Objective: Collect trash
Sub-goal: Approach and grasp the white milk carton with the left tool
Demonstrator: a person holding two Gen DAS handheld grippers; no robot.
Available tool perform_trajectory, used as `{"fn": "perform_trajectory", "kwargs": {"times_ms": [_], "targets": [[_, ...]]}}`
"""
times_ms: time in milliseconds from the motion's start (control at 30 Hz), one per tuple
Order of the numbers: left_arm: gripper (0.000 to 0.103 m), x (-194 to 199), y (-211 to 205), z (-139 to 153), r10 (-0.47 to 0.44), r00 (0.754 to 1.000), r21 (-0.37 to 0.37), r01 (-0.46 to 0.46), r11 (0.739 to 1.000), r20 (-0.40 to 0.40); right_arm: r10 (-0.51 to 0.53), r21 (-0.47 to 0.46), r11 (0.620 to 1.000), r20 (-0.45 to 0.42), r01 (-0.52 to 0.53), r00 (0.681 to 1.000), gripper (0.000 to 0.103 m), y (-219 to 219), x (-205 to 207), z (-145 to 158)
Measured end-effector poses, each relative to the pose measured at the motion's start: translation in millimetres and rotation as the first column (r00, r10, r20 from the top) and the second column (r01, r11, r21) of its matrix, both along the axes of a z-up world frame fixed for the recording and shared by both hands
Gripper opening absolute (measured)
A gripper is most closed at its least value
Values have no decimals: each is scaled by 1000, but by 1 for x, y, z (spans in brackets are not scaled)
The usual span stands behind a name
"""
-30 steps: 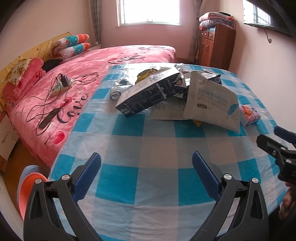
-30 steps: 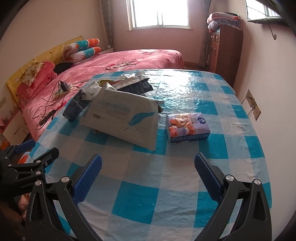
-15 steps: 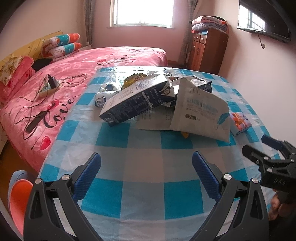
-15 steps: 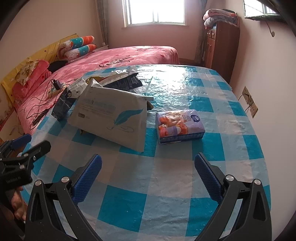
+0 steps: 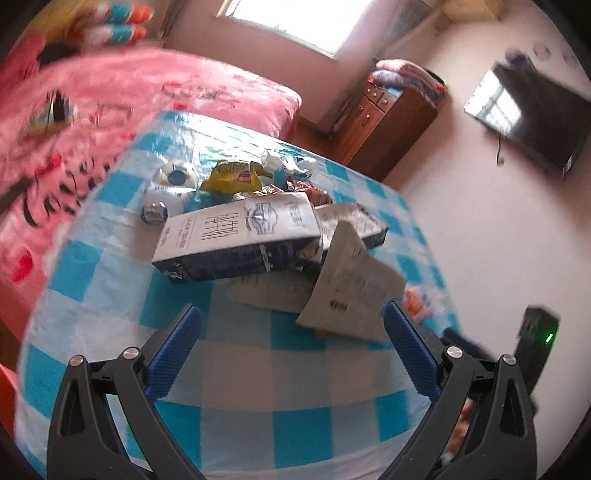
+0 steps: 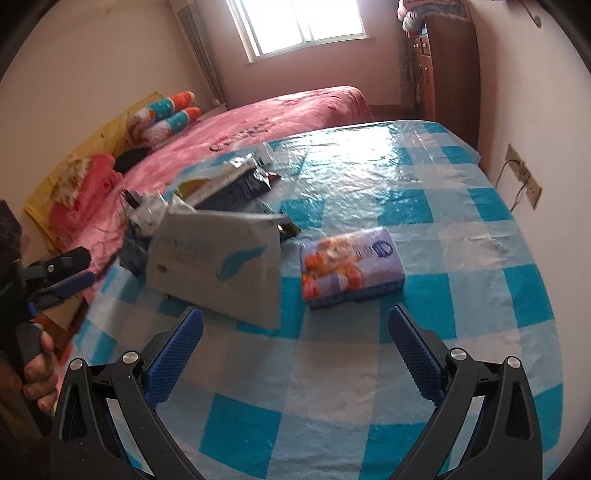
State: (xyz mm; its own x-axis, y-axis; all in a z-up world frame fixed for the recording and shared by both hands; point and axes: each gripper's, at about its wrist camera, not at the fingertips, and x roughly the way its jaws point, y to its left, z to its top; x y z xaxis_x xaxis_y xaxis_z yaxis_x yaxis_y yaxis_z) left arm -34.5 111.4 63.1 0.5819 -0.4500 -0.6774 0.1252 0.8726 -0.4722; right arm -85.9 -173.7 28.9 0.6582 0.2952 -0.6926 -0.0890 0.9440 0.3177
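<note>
- The trash lies in a loose pile on the far-left part of the surface (image 6: 369, 369), which wears a blue-and-white checked plastic cloth.
- A grey bag (image 6: 221, 273) with a blue feather print leans at the near edge of the pile, propped up on what lies behind it.
- A dark carton (image 5: 240, 240) lies on its side, touching the grey bag's upper end; a flat sheet of paper (image 5: 273, 288) shows under both.
- Behind the carton sit a yellow wrapper (image 5: 232, 177), a crumpled white wrapper (image 5: 284, 162) and a small white cup (image 5: 155, 212) tipped over.
- A tissue pack (image 6: 351, 266) in purple and orange lies flat just right of the grey bag, apart from it.
- The carton's end is blurred; what it holds cannot be told.
- The left gripper (image 5: 291, 350) is spread wide with nothing between its blue pads, above bare cloth near the grey bag.
- The right gripper (image 6: 295, 354) is likewise wide apart and empty, with the tissue pack just beyond it.
- A pink bed (image 6: 295, 110) stands against the surface's left side, with pillows (image 6: 166, 118) at its head.
- A wooden cabinet (image 6: 447, 66) with folded blankets on top stands by the far wall, near a window (image 6: 299, 22).
- A television (image 5: 532, 110) hangs on the right wall; a socket (image 6: 524, 177) sits lower down.
</note>
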Motion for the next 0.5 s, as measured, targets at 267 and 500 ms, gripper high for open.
{"fn": "perform_trajectory", "kwargs": {"times_ms": [267,500], "targets": [[99,34,13,-17,36,992,-268,-68,961,-122,104,37,994,61,-106,993,77,16,35,19],[99,66,16,-29,115,974,-348,-178,920,-195,210,16,977,52,-211,976,75,37,82,28]]}}
